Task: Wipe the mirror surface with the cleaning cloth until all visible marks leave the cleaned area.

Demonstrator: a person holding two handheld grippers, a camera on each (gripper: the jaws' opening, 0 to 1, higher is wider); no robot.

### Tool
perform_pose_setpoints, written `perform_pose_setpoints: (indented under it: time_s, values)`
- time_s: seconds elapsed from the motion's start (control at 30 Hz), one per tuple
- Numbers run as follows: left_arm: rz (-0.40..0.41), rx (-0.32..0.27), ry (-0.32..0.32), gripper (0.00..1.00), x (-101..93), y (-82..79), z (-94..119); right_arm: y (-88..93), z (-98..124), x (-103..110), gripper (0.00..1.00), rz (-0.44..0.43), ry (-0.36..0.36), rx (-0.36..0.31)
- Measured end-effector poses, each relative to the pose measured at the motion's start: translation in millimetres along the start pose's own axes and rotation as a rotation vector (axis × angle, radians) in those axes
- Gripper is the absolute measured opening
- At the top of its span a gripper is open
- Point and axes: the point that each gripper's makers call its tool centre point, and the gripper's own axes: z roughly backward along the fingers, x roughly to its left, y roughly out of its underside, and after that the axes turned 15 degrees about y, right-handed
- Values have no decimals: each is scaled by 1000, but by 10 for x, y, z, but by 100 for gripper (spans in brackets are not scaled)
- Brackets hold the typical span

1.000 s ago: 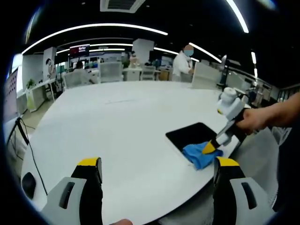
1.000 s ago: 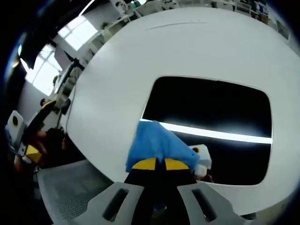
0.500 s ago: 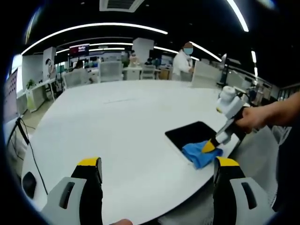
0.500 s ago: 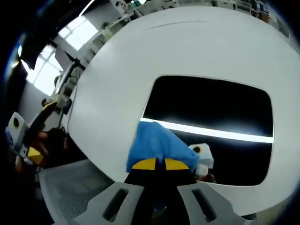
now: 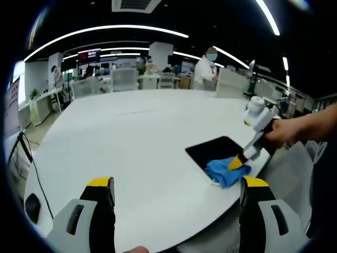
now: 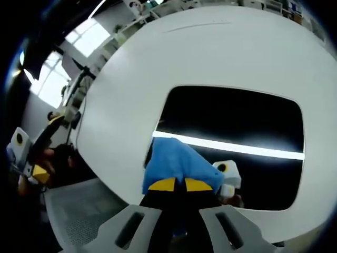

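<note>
Right gripper [image 6: 176, 184] low center in the right gripper view, jaws pinching blue cleaning cloth [image 6: 176, 163] on the mirror's [image 6: 237, 126] near-left corner; white bench [image 6: 131, 89] beyond. Left gripper [image 5: 176, 192] jaws spread, bottom of the left gripper view.

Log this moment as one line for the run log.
stage: wiping | right gripper: shut on blue cloth, at mirror's near corner | left gripper: open, off the white table
</note>
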Motion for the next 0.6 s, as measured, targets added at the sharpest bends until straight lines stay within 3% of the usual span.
perform_pose_setpoints:
  time_s: [0.6]
  values:
    - [4,4,6,99,13,-2,-49,34,29,-160,0,-8,5,5]
